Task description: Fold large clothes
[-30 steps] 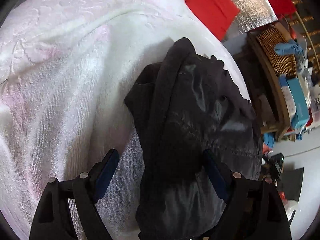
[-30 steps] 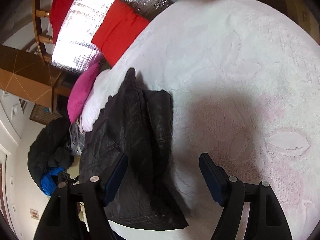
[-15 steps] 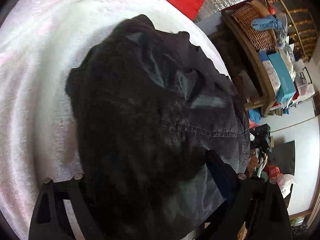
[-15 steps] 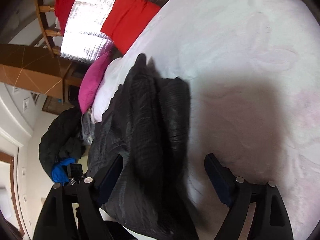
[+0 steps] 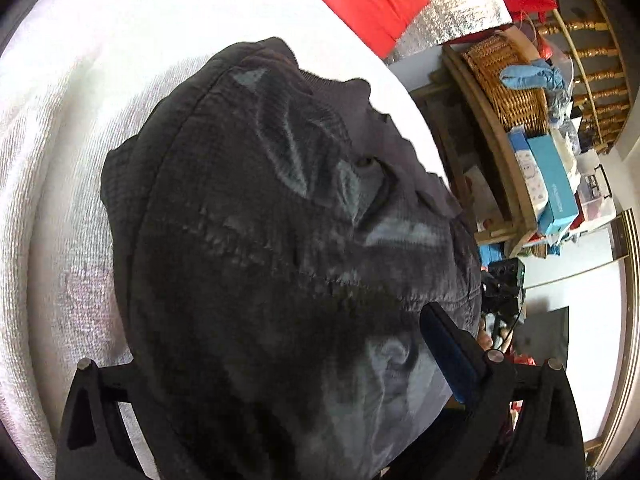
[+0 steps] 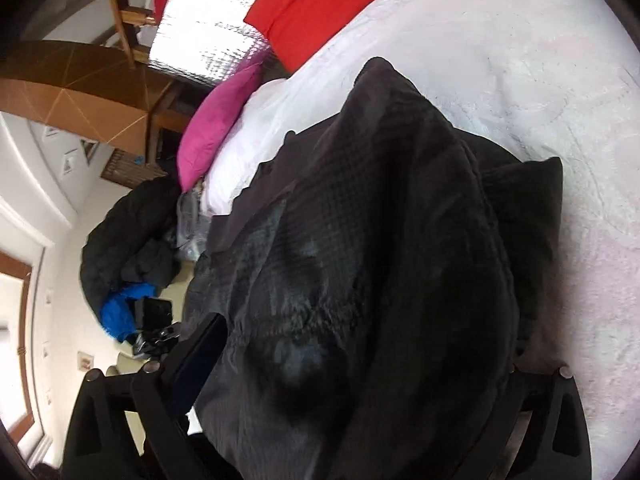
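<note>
The dark jacket point(image 5: 280, 260) lies on the white bedspread point(image 5: 60, 200), near the edge of the bed; it now fills most of both views, while a second ago it took only a narrow part of the right wrist view and was a bunched ridge in the left one; so both tools have come close over it.

The jaws of the left gripper point(image 5: 280, 380) have just been opening and now stand wide; one blue pad point(image 5: 444, 356) shows at the right side, the other is hidden under the cloth; the jacket sits between the jaws, but I see no pad that presses on it. The jaws of the right gripper point(image 6: 360, 360) have also just been opening and stand wide; only its left finger point(image 6: 200, 356) is visible, the other is covered by the fabric; here also the cloth lies between them without a clear pinch.

The jacket looks broader and flatter in the left view than before, as if a part was laid over and let go. My judgement: one fold was just released, and the garment is partly folded, not finished; the next move probably needs a new grasp on an edge.

Behind the bed are a red cushion point(image 6: 316, 8) and a pink pillow point(image 6: 216, 124).
</note>
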{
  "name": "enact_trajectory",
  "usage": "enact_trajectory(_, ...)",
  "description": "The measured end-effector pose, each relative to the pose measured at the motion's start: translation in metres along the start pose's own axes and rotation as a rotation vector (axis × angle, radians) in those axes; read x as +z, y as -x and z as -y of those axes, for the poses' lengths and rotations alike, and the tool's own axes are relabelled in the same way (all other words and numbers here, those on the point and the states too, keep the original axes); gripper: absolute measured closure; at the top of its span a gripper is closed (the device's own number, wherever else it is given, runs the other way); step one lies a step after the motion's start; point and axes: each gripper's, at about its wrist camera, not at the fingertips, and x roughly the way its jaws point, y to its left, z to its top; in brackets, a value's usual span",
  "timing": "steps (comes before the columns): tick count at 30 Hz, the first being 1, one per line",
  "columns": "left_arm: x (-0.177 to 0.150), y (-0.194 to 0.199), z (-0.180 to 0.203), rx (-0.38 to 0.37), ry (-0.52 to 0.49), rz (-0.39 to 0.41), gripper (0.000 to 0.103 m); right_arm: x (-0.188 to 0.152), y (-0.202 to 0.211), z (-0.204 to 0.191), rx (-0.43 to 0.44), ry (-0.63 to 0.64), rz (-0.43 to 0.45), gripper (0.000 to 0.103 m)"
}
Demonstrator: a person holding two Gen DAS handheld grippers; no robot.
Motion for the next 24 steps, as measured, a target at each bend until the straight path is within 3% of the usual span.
enact_trajectory(3, -0.002, 0.008, 0.000, -0.004, -0.011, 0.028, 0.006, -0.001, -0.001, -0.003, -0.023, -0.027, 0.019, 0.016)
enact_trajectory(5, -0.002, 0.010, 0.004, 0.005, -0.021, 0.055, 0.013, -0.002, -0.002, -0.005, -0.068, -0.020, 0.024, 0.026)
enact_trajectory(7, -0.003, 0.016, 0.003, 0.025, -0.026, 0.076, 0.035, -0.004, -0.001, -0.010, -0.076, -0.014, 0.039, 0.033)
enact_trajectory(8, -0.002, 0.017, 0.003, 0.023, -0.022, 0.086, 0.038, -0.005, 0.002, -0.012, -0.078, -0.009, 0.047, 0.036)
enact_trajectory(10, -0.001, 0.022, 0.003, 0.014, -0.020, 0.103, 0.051, -0.006, 0.006, -0.021, -0.077, 0.008, 0.070, 0.046)
enact_trajectory(13, -0.001, 0.033, 0.006, 0.007, -0.034, 0.133, 0.063, -0.006, 0.012, -0.032, -0.071, 0.025, 0.106, 0.052)
enact_trajectory(20, -0.006, 0.064, 0.026, -0.026, -0.089, 0.237, 0.070, -0.007, 0.023, -0.063, -0.049, 0.074, 0.176, 0.057)
enact_trajectory(24, -0.014, 0.088, 0.023, -0.030, -0.103, 0.316, 0.071, -0.009, 0.027, -0.079, 0.007, 0.094, 0.212, 0.059)
